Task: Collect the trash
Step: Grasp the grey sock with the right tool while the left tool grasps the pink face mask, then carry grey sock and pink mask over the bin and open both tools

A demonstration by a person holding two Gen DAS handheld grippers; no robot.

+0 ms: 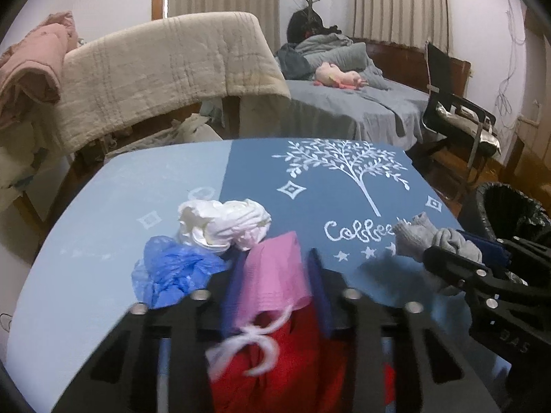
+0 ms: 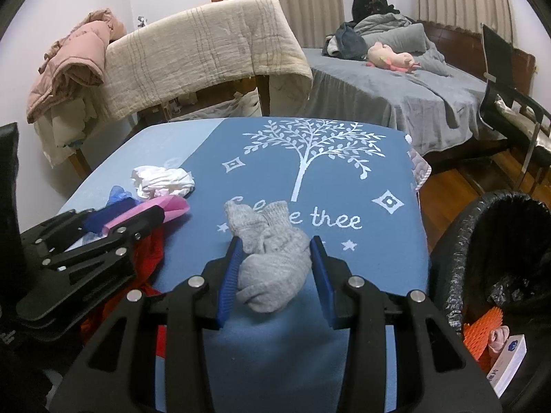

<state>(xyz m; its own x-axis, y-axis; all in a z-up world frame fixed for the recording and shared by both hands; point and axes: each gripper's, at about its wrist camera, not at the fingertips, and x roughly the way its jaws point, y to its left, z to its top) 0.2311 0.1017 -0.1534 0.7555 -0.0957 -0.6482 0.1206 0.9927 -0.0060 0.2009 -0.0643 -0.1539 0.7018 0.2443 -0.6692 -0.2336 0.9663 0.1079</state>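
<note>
1. The left gripper (image 1: 275,265) is closing narrow on a pink packet (image 1: 272,272); both blue pads are pressing its sides, as the right wrist view also shows (image 2: 137,216).
2. A red cloth (image 1: 292,361) with a white string is lying under the left fingers, behind the pink packet.
3. A crumpled blue plastic bag (image 1: 172,268) is lying just beside the left finger, on its outer side.
4. A wad of white paper (image 1: 224,223) is lying just ahead of the left fingertips, touching the blue plastic bag.
5. The right gripper (image 2: 275,258) is holding a grey sock (image 2: 272,261) at part opening; the sock is bunching between the 2 blue pads and its far end is resting on the table cover ahead of the fingertips.
6. The blue table cover (image 2: 361,179), printed with a white tree, is lying under both grippers.
7. A black-lined trash bin (image 2: 458,268) is standing to the right of the right fingers, off the table edge. An orange item (image 2: 478,340) and a white box (image 2: 509,361) are lying inside it.
8. The 2 grippers are working side by side, near each other but apart.
</note>
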